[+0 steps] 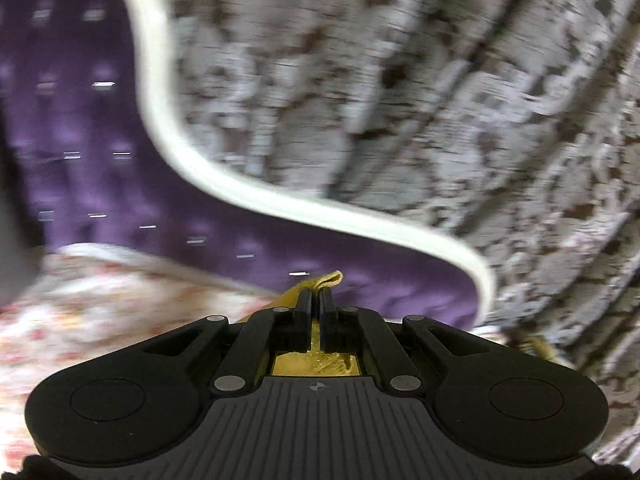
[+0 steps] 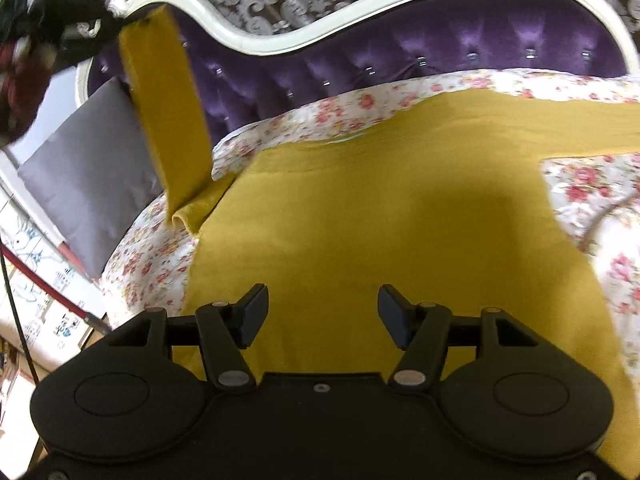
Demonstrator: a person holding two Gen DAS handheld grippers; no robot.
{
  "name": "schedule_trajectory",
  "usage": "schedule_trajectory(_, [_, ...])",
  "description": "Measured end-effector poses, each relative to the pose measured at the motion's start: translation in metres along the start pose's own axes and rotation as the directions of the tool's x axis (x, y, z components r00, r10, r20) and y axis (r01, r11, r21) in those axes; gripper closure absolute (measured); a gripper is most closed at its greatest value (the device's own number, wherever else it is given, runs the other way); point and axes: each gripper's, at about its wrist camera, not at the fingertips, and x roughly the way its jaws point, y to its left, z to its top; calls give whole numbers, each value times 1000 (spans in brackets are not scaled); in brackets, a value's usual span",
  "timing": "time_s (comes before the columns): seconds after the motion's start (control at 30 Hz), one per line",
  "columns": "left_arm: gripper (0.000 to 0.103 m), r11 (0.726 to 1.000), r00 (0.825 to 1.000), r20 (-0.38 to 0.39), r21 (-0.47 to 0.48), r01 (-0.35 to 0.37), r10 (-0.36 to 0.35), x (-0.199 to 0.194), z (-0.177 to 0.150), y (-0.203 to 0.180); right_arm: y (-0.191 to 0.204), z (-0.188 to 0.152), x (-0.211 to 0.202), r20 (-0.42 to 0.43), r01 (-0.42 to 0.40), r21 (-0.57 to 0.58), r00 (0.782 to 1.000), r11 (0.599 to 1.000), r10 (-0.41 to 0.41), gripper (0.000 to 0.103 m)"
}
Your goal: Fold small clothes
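The mustard-yellow long-sleeved top (image 2: 400,220) lies spread flat on the floral bedspread (image 2: 328,114), its body smoothed out directly under my right tool and one sleeve stretched out flat toward the right edge of the right wrist view. The other sleeve (image 2: 168,112) is lifted off the bed: it rises steeply from the shoulder, where a small roll of fabric bunches at the fold line, up to my left gripper (image 2: 116,24), which pinches the cuff end high near the white carved frame (image 2: 224,28) of the purple tufted headboard (image 2: 400,52). In the left wrist view I see the same grip close up: the fingers are pressed together on a tongue of yellow cloth that pokes out past the tips of the left gripper (image 1: 316,296), with more cloth visible behind them. That picture is motion-blurred, so I read little else from it beyond the headboard and the damask wallpaper (image 1: 400,80). I judge the sleeve is held up taut so that it can be swung inward across the chest as the first fold. My right gripper (image 2: 322,308) hovers low over the hem area with its fingers spread wide and nothing between them; whether it touches the fabric I cannot tell, but it is placed to pin or steady the body while the sleeve comes over. A grey pillow (image 2: 88,168) leans at the bed's left end, clear of the garment.
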Motion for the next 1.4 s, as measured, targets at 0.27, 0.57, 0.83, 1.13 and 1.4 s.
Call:
schedule_trajectory(0.27, [99, 984, 986, -46, 64, 166, -163, 72, -17, -86, -26, 0, -12, 23, 38, 51, 999, 998, -39, 38])
schedule_trajectory(0.57, [87, 993, 999, -38, 113, -25, 29, 70, -61, -46, -44, 21, -10, 46, 69, 19, 996, 997, -70, 37])
schedule_trajectory(0.83, [87, 943, 920, -209, 102, -318, 332, 111, -164, 62, -49, 74, 41, 87, 117, -79, 990, 990, -110, 37])
schedule_trajectory(1.13, [88, 937, 931, -118, -9, -349, 345, 79, -202, 113, -82, 117, 114, 19, 138, -45, 990, 989, -138, 51])
schedule_trajectory(1.4, [88, 932, 930, -55, 29, -362, 363, 77, -217, 111, -85, 128, 140, -17, 172, -77, 985, 982, -173, 91])
